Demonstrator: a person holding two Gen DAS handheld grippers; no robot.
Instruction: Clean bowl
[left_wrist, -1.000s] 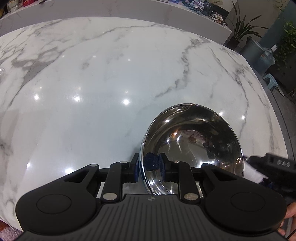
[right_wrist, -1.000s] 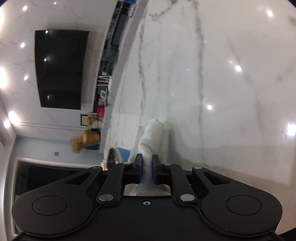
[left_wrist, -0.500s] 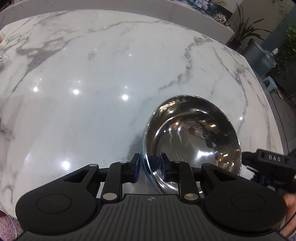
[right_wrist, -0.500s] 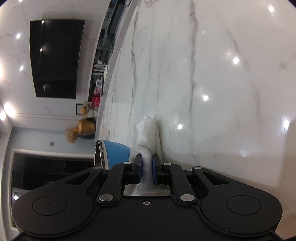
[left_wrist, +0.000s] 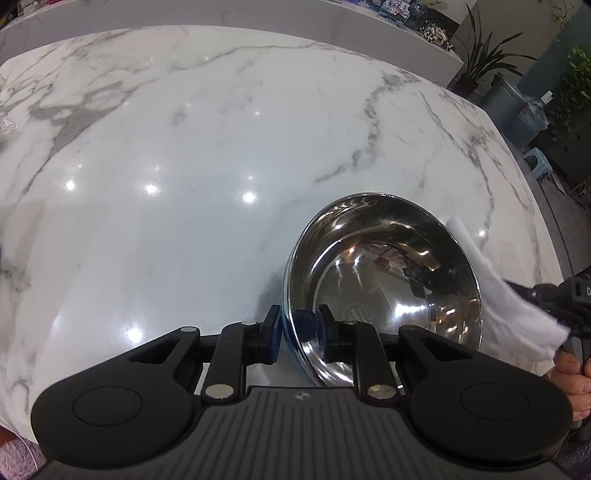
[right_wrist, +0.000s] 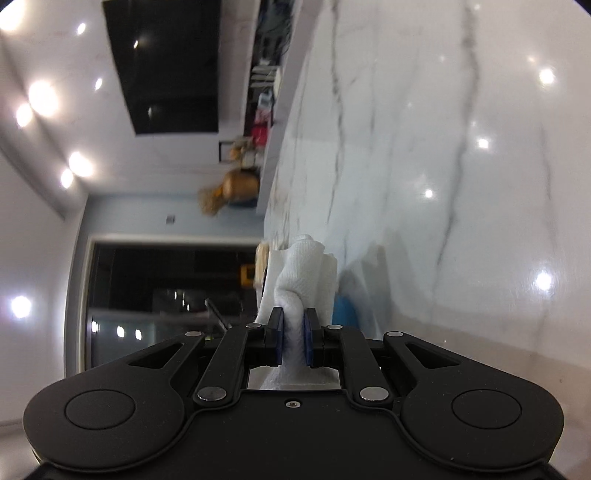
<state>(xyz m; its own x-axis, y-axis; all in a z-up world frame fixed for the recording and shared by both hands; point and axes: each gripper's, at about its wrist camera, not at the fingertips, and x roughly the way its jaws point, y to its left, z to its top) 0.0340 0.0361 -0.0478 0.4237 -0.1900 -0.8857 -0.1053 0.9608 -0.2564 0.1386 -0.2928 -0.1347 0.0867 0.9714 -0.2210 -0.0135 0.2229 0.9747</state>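
A shiny steel bowl (left_wrist: 384, 280) with a blue outside stands tilted on the marble table (left_wrist: 207, 155), its inside facing me. My left gripper (left_wrist: 297, 332) is shut on its near rim, one pad inside and one outside. A folded white cloth (left_wrist: 509, 306) lies against the bowl's right rim, outside the bowl. My right gripper (left_wrist: 565, 295) comes in from the right edge, shut on that cloth, with a hand (left_wrist: 569, 373) below it. In the right wrist view the gripper (right_wrist: 293, 339) pinches the cloth (right_wrist: 303, 273), and a blue patch of the bowl (right_wrist: 345, 312) shows beside it.
The marble table's right edge (left_wrist: 524, 173) drops to a floor with a grey bin (left_wrist: 513, 107), potted plants (left_wrist: 480, 55) and a small blue stool (left_wrist: 539, 162). A dark wall screen (right_wrist: 170, 66) and a gold vase (right_wrist: 240, 184) stand beyond the table's far end.
The right gripper and its cloth have moved in from the right edge to the bowl's right rim, and the right view has swung round. The left gripper and bowl have stayed nearly still.
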